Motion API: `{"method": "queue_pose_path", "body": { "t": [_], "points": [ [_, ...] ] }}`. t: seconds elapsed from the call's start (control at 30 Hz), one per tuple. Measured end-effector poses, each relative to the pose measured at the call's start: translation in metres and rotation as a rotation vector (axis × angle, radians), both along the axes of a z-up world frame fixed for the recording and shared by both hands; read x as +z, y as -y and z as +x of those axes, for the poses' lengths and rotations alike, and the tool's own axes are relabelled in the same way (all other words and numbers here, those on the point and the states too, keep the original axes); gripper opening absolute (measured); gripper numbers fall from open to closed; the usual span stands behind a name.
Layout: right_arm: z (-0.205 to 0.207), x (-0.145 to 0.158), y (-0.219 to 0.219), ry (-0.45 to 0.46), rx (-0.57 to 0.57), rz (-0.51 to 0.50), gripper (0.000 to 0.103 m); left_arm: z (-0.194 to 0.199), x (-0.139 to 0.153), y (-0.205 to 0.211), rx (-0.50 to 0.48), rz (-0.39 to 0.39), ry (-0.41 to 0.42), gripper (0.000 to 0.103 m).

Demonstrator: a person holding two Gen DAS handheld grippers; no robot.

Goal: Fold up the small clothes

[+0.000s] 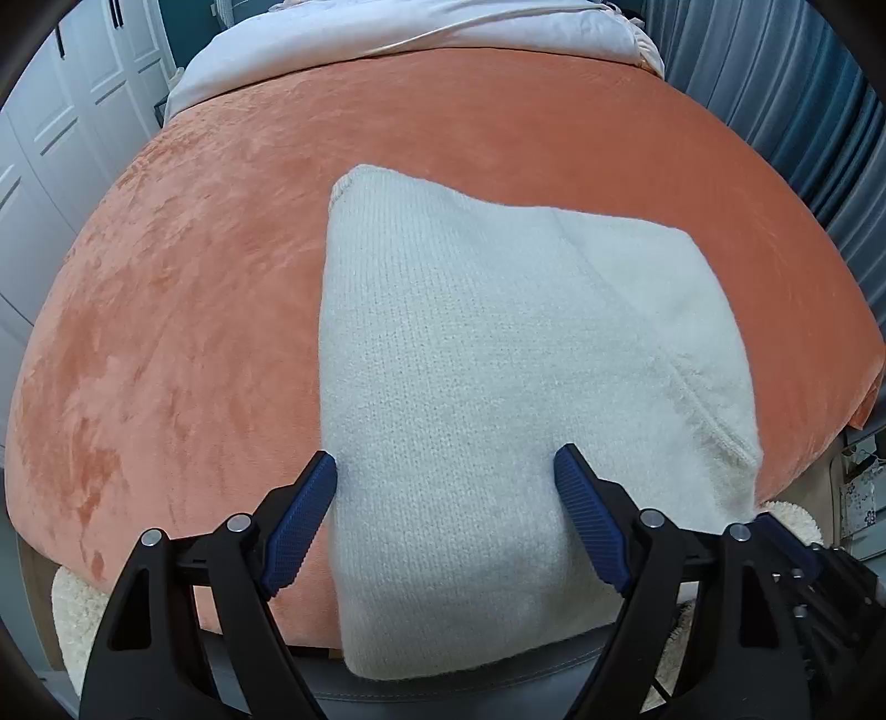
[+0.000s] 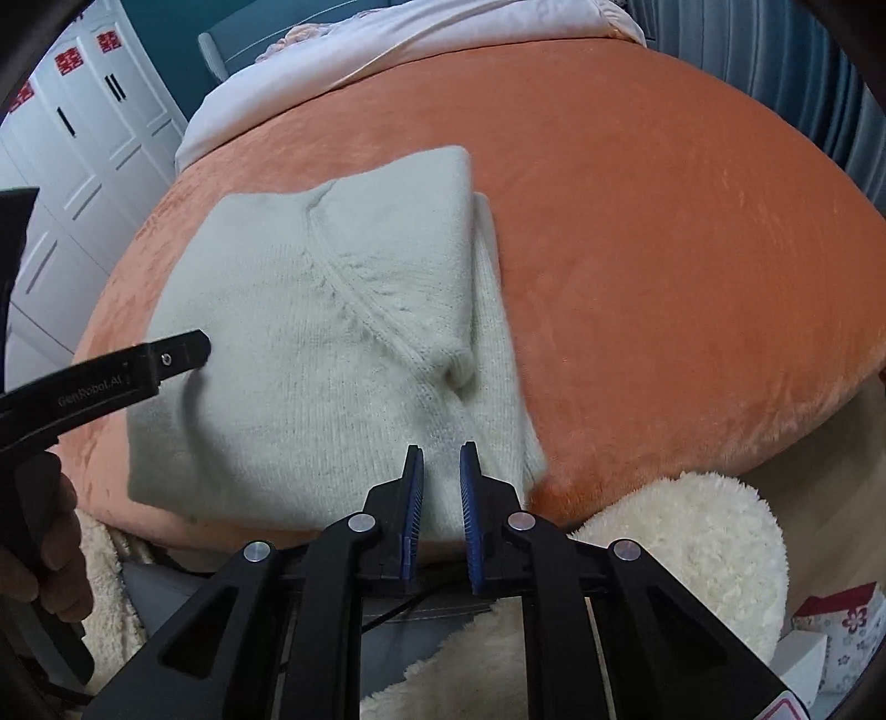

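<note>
Cream knit sweater lies folded into a rough rectangle on the bed, on the orange plush bedspread. Near end droops over the bed's front edge. Fine ribbed knit on the flat panel; fuzzier nap on the folded-over part, with a raised diagonal seam crossing it and a rolled hem at the far left corner.

My left gripper: jaws wide, pointing steeply down, nothing clamped. The blue ribbed pads straddle the near part of the sweater, left pad at its left edge, right pad over the fabric. Cannot tell whether the tips touch the knit.

My right gripper: jaws narrow, only a thin slot between the blue pads. It hangs above the sweater's near right corner; I see fabric through the slot but no fold pinched in it, so it is not holding anything as far as I can tell. This view is a bit motion-blurred.

In the right wrist view the left gripper's black finger shows over the sweater's left side, with my hand on its handle.

Bedspread is short velvety pile, brushed patchy. A pale smooth duvet is bunched at the far end. White fluffy rug below the bed edge. White panelled wardrobe on the left, blue pleated curtain on the right.
</note>
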State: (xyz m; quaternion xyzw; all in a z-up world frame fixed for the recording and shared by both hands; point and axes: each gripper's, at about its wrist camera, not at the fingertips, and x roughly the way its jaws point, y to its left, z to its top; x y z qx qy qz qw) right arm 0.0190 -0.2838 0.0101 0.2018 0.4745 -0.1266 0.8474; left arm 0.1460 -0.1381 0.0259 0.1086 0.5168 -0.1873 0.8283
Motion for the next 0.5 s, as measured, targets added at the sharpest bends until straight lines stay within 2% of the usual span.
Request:
{"method": "queue_pose_path", "body": {
  "t": [0.1, 0.17, 0.23, 0.3, 0.37, 0.43, 0.5],
  "points": [
    [0.0, 0.0, 0.003, 0.001, 0.014, -0.01, 0.011, 0.001, 0.0, 0.001, 0.005, 0.001, -0.004, 0.08],
    [0.007, -0.017, 0.006, -0.048, 0.027, -0.027, 0.01, 0.001, -0.001, 0.002, 0.006, 0.004, -0.004, 0.081],
    [0.016, -0.038, 0.008, -0.09, 0.031, -0.001, 0.01, 0.001, 0.0, 0.001, 0.004, 0.005, -0.013, 0.082],
    [0.017, -0.032, 0.008, -0.086, 0.018, 0.017, 0.01, -0.002, 0.005, -0.001, -0.003, -0.01, -0.015, 0.08],
    [0.012, -0.021, 0.01, -0.054, 0.01, 0.022, 0.012, -0.007, 0.009, -0.006, -0.011, -0.042, -0.039, 0.081],
    [0.002, -0.013, 0.015, -0.016, -0.014, 0.045, 0.021, -0.011, 0.014, -0.017, -0.01, -0.127, -0.085, 0.086],
    [-0.012, -0.005, 0.021, 0.032, -0.055, 0.081, 0.033, -0.016, 0.016, -0.034, 0.009, -0.209, -0.13, 0.087]
  ]
}}
